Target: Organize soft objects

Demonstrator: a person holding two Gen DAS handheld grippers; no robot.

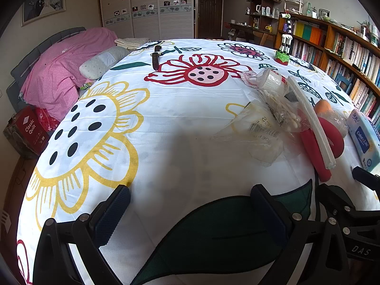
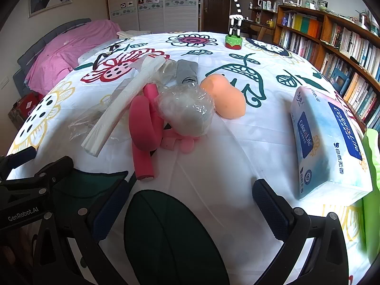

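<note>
1. Left wrist view: the left gripper [image 1: 190, 211] hovers over the flower-printed white bedsheet [image 1: 166, 118], jaws spread wide, gripping nothing, touching nothing.
2. Right wrist view: the right gripper [image 2: 190, 206] is equally wide and empty (sorting seems unstarted).
3. Ahead lie the pink foam tube [image 2: 142, 128], plastic-wrapped grey-white wad [image 2: 185, 111] and orange egg-shaped sponge [image 2: 225, 97]; next comes reaching and closing gently.

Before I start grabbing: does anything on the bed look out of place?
Yes. The striped giraffe toy at the far side is hard, not soft. So is the dark watch lying alone beyond the red flower. The soft items sit heaped, overlapping each other.
</note>
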